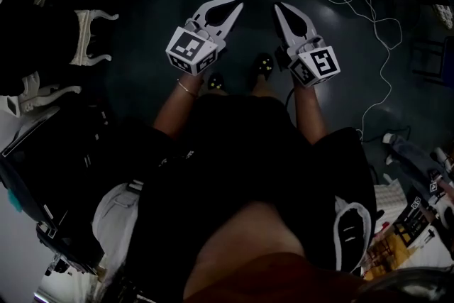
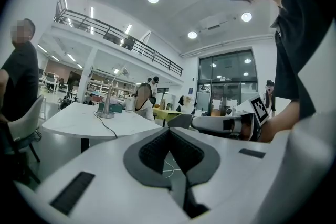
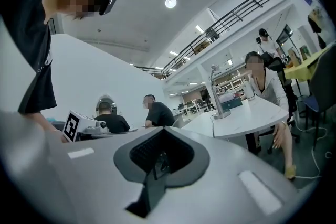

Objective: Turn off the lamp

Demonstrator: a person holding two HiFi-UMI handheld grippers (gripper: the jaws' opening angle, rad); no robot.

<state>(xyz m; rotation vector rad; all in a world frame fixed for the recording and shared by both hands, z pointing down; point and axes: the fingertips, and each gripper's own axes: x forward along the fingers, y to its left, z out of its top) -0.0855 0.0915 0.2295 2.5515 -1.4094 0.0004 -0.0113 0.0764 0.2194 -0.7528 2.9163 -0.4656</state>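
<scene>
A slim silver desk lamp (image 2: pixel 108 101) stands on a round white table (image 2: pixel 79 122), far ahead in the left gripper view. The right gripper view shows the same lamp (image 3: pixel 219 97) on that table (image 3: pixel 247 115), to the right; whether it is lit I cannot tell. In the head view my left gripper (image 1: pixel 232 10) and right gripper (image 1: pixel 281 9) are held side by side over the dark floor, well short of the lamp. Both have their jaws together with nothing between them. Each gripper view shows its own jaws shut (image 2: pixel 169 134) (image 3: pixel 160 134).
A person (image 3: pixel 261 81) sits at the lamp table, and others sit or stand around the hall. A white cable (image 1: pixel 376 32) snakes over the floor at the right. White chairs (image 1: pixel 89 35) and dark bags stand at the left.
</scene>
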